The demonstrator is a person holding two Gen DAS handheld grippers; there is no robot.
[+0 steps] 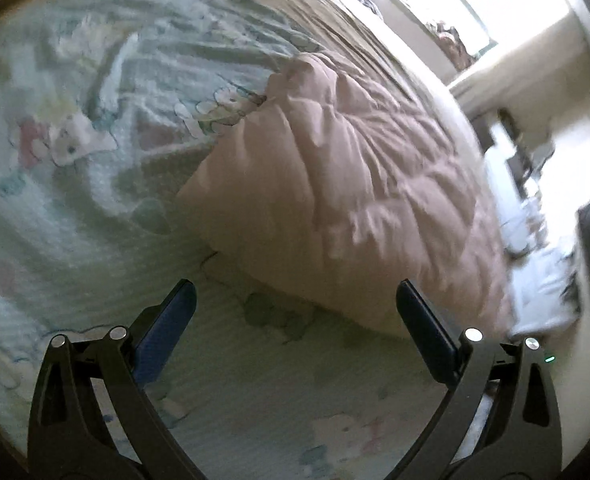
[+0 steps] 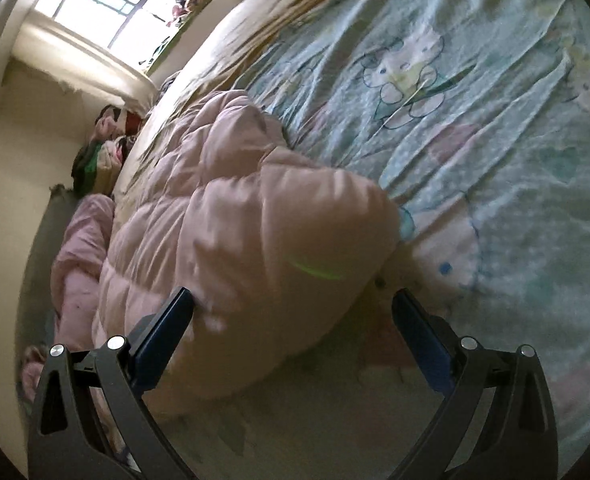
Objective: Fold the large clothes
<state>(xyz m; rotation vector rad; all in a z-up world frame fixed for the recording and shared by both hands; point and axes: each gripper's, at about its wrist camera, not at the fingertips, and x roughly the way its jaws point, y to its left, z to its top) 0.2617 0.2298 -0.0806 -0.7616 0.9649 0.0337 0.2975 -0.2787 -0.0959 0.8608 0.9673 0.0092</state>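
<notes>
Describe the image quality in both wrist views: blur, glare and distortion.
Left wrist view: motion blur smears the pale green cartoon-print bedsheet and the puffy pink quilted garment; the bright window is blown out; the open left gripper stays sharp. Right wrist view: milder blur, a green flare streak across the garment, window overexposed, fisheye bending at the edges, open right gripper crisp.

Left view: floor clutter [image 1: 535, 240] beside bed motion-blurred, unidentifiable. Right view: clothes heap [image 2: 103, 148] by wall too small to sort; quilt [image 2: 235, 240] edge smeared.
</notes>
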